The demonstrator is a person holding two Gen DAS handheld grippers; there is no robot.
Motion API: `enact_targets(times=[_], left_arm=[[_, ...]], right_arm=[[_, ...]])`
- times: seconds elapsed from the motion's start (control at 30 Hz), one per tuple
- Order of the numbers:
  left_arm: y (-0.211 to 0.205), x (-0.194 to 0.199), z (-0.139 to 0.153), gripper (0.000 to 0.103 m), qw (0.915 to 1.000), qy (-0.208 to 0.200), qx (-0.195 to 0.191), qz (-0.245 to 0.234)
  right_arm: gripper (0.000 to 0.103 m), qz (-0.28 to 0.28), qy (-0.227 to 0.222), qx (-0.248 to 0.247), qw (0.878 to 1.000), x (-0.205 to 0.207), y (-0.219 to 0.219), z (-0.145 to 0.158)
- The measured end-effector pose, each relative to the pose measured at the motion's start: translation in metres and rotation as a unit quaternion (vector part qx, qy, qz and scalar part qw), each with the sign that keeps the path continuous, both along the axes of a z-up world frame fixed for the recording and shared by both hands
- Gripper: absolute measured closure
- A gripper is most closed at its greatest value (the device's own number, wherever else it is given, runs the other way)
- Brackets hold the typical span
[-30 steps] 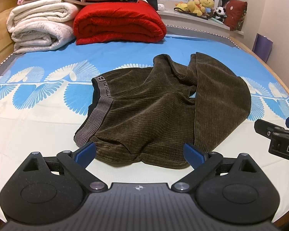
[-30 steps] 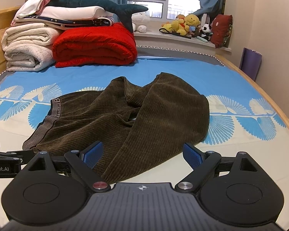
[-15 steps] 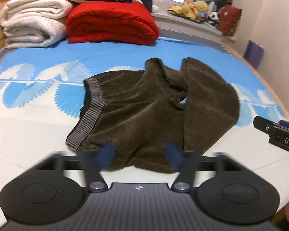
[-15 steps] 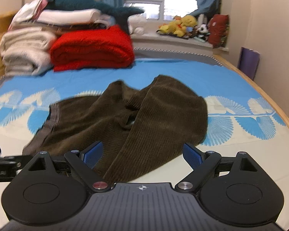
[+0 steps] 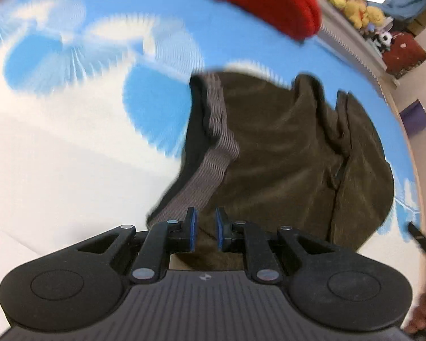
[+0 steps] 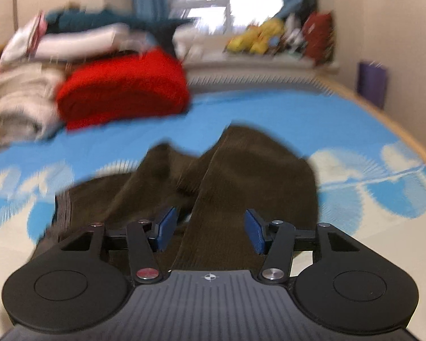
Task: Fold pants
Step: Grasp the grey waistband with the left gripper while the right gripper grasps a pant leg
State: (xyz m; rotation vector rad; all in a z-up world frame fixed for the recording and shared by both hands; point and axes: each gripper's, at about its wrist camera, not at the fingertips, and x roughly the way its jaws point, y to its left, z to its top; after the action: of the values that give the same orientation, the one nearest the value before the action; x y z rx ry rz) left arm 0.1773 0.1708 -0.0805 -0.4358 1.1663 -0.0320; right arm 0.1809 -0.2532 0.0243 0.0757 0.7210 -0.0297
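Dark brown corduroy pants [image 5: 284,153] with a grey ribbed waistband [image 5: 213,159] lie crumpled on the blue-and-white bedsheet [image 5: 71,147]. My left gripper [image 5: 206,230] points steeply down at the near corner of the waistband. Its jaws are closing to a narrow gap, brown cloth shows in that gap, and the pads are not seen pressing. In the right wrist view the pants [image 6: 241,176] lie with one leg folded over. My right gripper [image 6: 211,231] hovers over the near end of that leg. Its jaws are closing but still wide, with the cloth beneath and between them.
A red folded blanket [image 6: 122,91] and a stack of white quilts [image 6: 22,99] sit at the far end of the bed. Plush toys [image 6: 258,37] line the window sill. The bed's wooden edge [image 6: 383,119] runs along the right, with a purple object [image 6: 372,82] by the wall.
The left gripper swept forward and down to the waistband corner, rolled, and its jaws went from wide to nearly closed. The right gripper moved forward over the pant leg and its jaws narrowed.
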Motion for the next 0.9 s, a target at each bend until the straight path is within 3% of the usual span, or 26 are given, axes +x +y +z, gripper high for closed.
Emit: enact_targets(times=[0.07,0.13,0.23,0.27,0.33,0.5,0.53,0.6,0.63,0.67,0.73,0.83,0.9], left_arm=[[0.001,0.01,-0.01,0.088,0.9998,0.005,0.005,-0.016],[0.004,0.018,-0.019,0.086,0.9997,0.009,0.017,-0.012],[0.011,0.029,-0.033,0.074,0.9997,0.017,0.015,0.002],[0.015,0.034,-0.038,0.066,0.9995,0.024,0.018,0.009],[0.017,0.033,-0.05,0.059,0.9991,0.035,0.019,0.015],[0.009,0.037,-0.069,0.044,0.9976,0.053,0.045,-0.007],[0.008,0.038,-0.074,0.044,0.9969,0.059,0.05,-0.012],[0.004,0.037,-0.08,0.044,0.9964,0.064,0.05,-0.024],[0.0,0.036,-0.08,0.044,0.9958,0.06,0.058,-0.036],[-0.006,0.033,-0.079,0.051,0.9944,0.053,0.074,-0.054],[-0.016,0.027,-0.074,0.065,0.99,0.035,0.102,-0.09],[-0.02,0.016,-0.054,0.094,0.9913,0.011,0.082,-0.102],[-0.019,0.004,-0.031,0.095,0.9923,-0.019,0.07,-0.101]], right_arm=[[0.034,0.019,0.066,0.013,0.998,0.021,0.011,-0.031],[0.033,0.031,0.111,0.027,0.993,0.038,0.021,-0.055],[0.031,0.043,0.179,0.028,0.982,0.056,0.039,-0.09],[0.031,0.044,0.193,0.03,0.98,0.06,0.045,-0.098],[0.03,0.047,0.224,0.036,0.973,0.066,0.055,-0.111],[0.029,0.054,0.262,-0.039,0.963,0.071,0.068,-0.134],[0.032,0.061,0.262,-0.047,0.962,0.069,0.068,-0.134],[0.053,0.07,0.253,-0.057,0.963,0.064,0.065,-0.128],[0.075,0.069,0.25,-0.05,0.964,0.062,0.06,-0.123],[0.094,0.062,0.246,-0.032,0.967,0.06,0.051,-0.117],[0.096,0.035,0.222,0.0,0.975,0.053,0.027,-0.097],[0.096,0.002,0.152,0.012,0.988,0.032,-0.01,-0.057],[0.096,0.011,0.118,0.03,0.993,0.013,-0.031,-0.034]])
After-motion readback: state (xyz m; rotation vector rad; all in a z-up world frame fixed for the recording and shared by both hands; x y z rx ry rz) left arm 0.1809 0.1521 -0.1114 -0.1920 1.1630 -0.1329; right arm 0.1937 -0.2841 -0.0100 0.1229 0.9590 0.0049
